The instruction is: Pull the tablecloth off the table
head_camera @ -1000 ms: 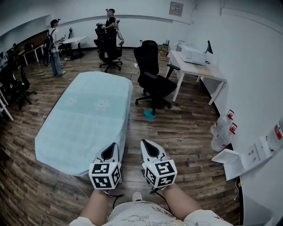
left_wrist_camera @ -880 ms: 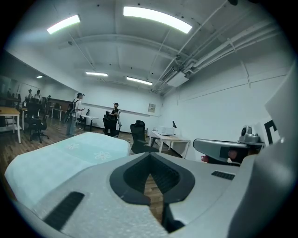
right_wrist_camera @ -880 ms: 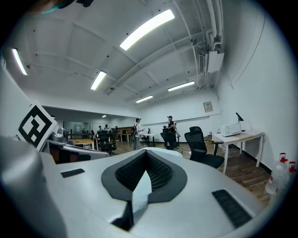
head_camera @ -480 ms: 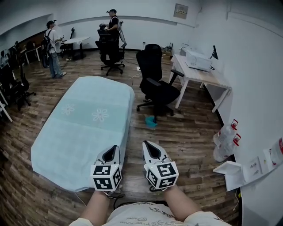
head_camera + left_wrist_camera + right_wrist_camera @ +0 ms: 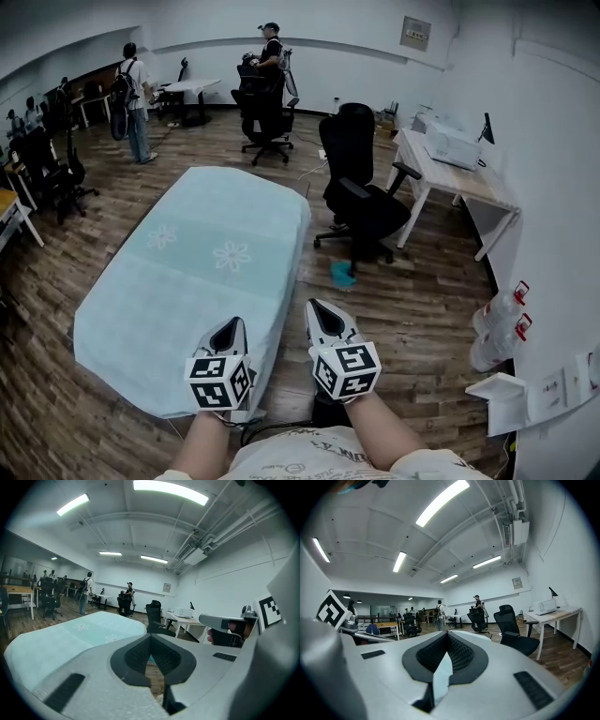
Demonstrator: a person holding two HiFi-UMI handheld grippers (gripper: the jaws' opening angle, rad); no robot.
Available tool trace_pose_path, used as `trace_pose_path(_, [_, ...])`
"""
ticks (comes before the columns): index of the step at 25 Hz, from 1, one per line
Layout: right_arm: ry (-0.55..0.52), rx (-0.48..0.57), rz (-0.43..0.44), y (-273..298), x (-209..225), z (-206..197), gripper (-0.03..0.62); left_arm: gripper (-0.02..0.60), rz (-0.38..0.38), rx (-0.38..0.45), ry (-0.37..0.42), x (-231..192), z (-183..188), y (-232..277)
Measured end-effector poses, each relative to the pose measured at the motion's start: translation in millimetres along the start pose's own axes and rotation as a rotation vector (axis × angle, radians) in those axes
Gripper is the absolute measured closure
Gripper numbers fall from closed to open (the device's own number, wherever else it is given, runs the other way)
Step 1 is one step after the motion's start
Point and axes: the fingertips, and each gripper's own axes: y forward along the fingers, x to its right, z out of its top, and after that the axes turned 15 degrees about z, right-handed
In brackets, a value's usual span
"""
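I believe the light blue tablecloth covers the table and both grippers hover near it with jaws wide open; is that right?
Not quite: the jaws are shut, not open. The left gripper view shows the left gripper closed and empty; the right gripper view shows the right gripper likewise. The rest holds.

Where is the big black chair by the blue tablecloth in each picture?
Head view: black chair, right of centre, right of the tablecloth.
Left gripper view: black chair at centre.
Right gripper view: black chair right of centre.
Shared landmark: the white desk, just right of it everywhere.
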Motion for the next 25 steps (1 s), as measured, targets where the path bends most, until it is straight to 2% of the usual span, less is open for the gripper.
trace_pose_path(9, [0.015, -0.017, 0.141, 95, 72, -9, 0.582, 0.571, 0.157, 0.013, -0.011, -17, 13, 83])
trace_pose_path(18, [0.057, -0.071, 0.264, 205, 164, -3, 0.582, 0.571, 0.320, -0.014, -0.073, -31, 42, 187])
trace_pose_path(25, [0.049, -0.146, 0.432, 302, 189, -6, 0.582, 0.571, 0.518, -0.036, -0.164, -77, 54, 230])
